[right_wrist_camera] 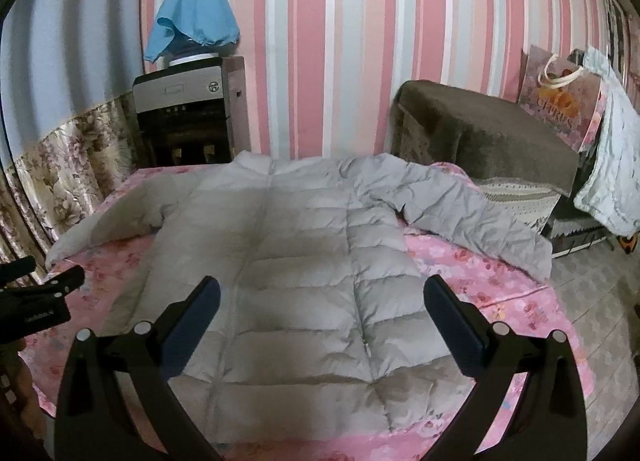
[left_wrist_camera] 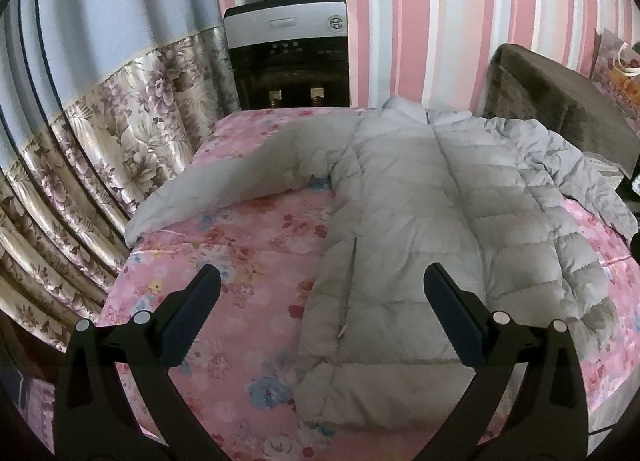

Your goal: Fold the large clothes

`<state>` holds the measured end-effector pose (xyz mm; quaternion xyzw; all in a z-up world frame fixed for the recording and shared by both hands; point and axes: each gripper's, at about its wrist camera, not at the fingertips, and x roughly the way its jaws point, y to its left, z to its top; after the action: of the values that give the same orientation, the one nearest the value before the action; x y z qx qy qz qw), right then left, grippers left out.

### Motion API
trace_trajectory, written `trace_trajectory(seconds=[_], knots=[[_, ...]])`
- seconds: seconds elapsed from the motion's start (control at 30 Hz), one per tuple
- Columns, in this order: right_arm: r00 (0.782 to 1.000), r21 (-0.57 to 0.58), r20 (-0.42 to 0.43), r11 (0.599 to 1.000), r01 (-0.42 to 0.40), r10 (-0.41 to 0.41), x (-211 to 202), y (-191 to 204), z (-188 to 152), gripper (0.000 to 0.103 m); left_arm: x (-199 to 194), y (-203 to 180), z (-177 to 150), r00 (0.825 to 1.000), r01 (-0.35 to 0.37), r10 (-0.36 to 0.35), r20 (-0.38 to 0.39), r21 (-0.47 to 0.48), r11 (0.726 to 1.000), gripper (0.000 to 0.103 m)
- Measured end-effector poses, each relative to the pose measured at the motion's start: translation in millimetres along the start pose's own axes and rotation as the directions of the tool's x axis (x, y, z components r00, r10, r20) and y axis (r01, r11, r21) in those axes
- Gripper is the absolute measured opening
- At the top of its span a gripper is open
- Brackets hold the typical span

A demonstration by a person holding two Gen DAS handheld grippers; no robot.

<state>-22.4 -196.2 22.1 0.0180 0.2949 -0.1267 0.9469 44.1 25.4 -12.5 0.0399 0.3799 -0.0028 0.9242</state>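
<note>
Wall: I see pink, white and grey vertical stripes (right_wrist_camera: 320, 61) behind everything.
Curtain: blue-grey with a floral lower band (left_wrist_camera: 100, 121), hanging at the left of the surface.
Pink floral cover (left_wrist_camera: 240, 261): spread over the surface that carries the jacket; I cannot tell whether it is a bed or a bench underneath.
Grey puffer jacket (right_wrist_camera: 300, 261): lies flat on the cover, front up, collar toward the wall, hem toward me. One sleeve (left_wrist_camera: 224, 181) stretches out toward the curtain; the other sleeve (right_wrist_camera: 472, 217) lies crumpled and reaches the cover's far right edge.
Brown sofa (right_wrist_camera: 480, 133): just beyond the right sleeve, against the wall.
Water dispenser (right_wrist_camera: 188, 109): stands behind the collar end; blue cloth (right_wrist_camera: 196, 17) draped over its bottle.
Left tongs (left_wrist_camera: 322, 313): spread wide, holding nothing, hovering above the jacket's left hem edge.
Right tongs (right_wrist_camera: 322, 313): spread wide, holding nothing, hovering above the jacket's lower front.
</note>
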Motion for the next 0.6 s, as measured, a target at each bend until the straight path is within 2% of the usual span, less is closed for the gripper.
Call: trace_trajectory(seconds=[0.37,0.47,0.6], knots=[[1.000,0.024,-0.012,1.000,0.005,-0.005,11,-5,4,0.102,10,3,3,1.000,-0.015,0.015,-0.007,-0.008,1.000,0.100],[1.000,0.011,-0.011,1.000,0.010,-0.009,16,-4,6,0.102,30,19,2,0.998,0.019,-0.023,-0.057,-0.058,0.998,0.100],[1.000,-0.017,-0.030,1.000,0.001,-0.002,28,0,13,0.102,64,56,-1,0.992,-0.017,0.000,-0.126,-0.137,0.990,0.100]])
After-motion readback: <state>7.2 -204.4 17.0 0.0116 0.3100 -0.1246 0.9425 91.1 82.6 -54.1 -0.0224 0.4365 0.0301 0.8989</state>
